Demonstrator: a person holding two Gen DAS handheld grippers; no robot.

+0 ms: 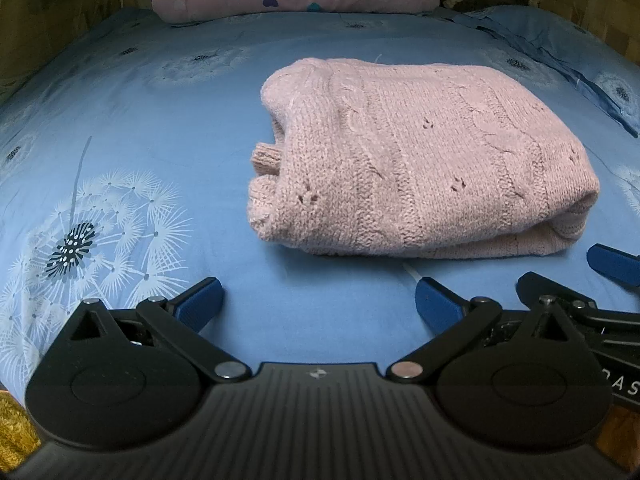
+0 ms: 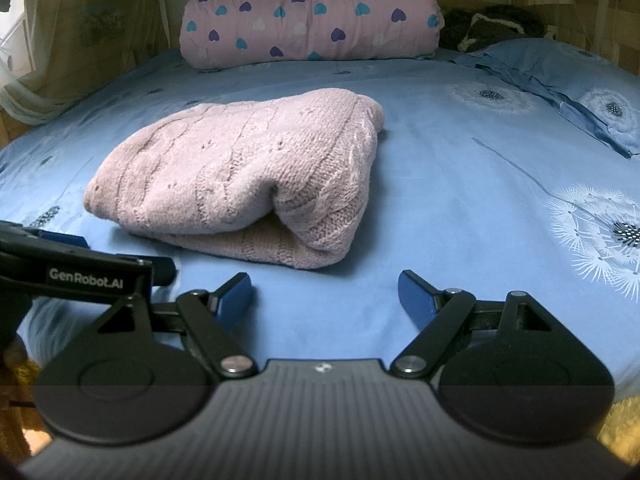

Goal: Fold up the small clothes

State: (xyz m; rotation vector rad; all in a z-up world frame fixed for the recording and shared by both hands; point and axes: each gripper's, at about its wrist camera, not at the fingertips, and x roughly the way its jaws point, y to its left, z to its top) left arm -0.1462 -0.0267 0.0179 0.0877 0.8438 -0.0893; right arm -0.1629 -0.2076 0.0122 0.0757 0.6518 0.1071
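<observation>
Left gripper (image 1: 318, 300) spread wide, empty, hovering over bare sheet (image 1: 120, 120). Dead centre, pink sweater (image 1: 420, 160) folded into a neat bundle, apparently finished. Right gripper (image 2: 325, 296) likewise agape, nothing grasped, parked just short of it.

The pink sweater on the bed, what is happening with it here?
A person holds a claw in each hand, working on folding clothes on a bed with a blue sheet. The pink sweater lies folded into a thick bundle on the sheet. Both the left claw and the right claw are open and empty, just in front of the sweater without touching it. A rolled quilt with hearts lies at the far end. The folding looks finished or nearly so.
</observation>
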